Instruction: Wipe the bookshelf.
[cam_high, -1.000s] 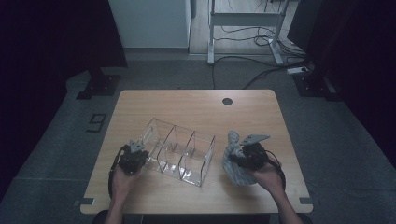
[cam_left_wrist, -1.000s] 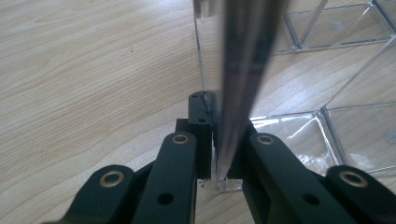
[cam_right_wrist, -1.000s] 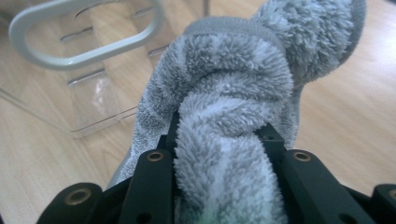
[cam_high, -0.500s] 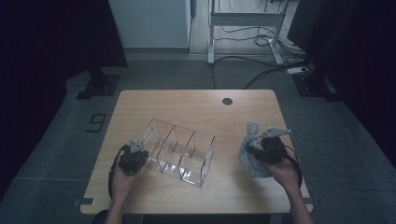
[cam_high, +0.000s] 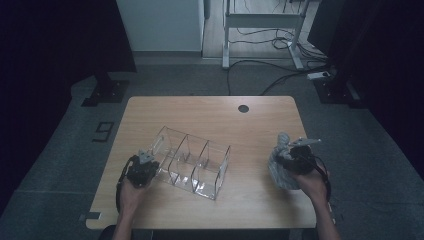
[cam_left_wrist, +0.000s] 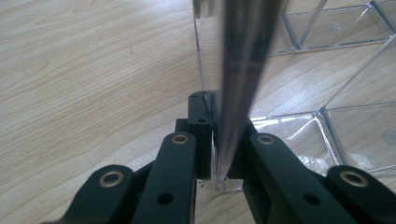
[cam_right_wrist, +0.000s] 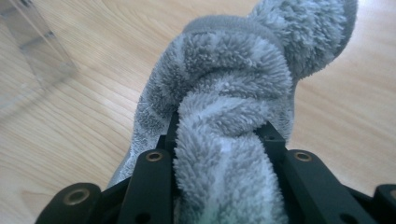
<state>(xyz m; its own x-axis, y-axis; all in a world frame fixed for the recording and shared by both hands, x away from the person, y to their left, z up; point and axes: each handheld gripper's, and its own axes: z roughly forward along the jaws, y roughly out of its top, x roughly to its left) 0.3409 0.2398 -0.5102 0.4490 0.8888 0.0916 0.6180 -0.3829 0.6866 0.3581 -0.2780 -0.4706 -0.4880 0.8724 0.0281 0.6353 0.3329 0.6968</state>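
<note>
On a light wooden table (cam_high: 210, 112), a clear plastic organiser (cam_high: 192, 162) with three compartments sits left of centre, set at an angle to the table's edges. At its near left end, the left gripper (cam_high: 141, 167) has its jaws pressed together on one thin transparent wall (cam_left_wrist: 238, 70) of the organiser, which rises edge-on between the black jaws in the left gripper view. Over the right side of the table, well apart from the organiser, the right gripper (cam_high: 295, 156) is clamped on a bunched grey fluffy cloth (cam_right_wrist: 233, 93); thick folds bulge between and above its jaws. A small dark round hole (cam_high: 243, 108) marks the far edge.
</note>
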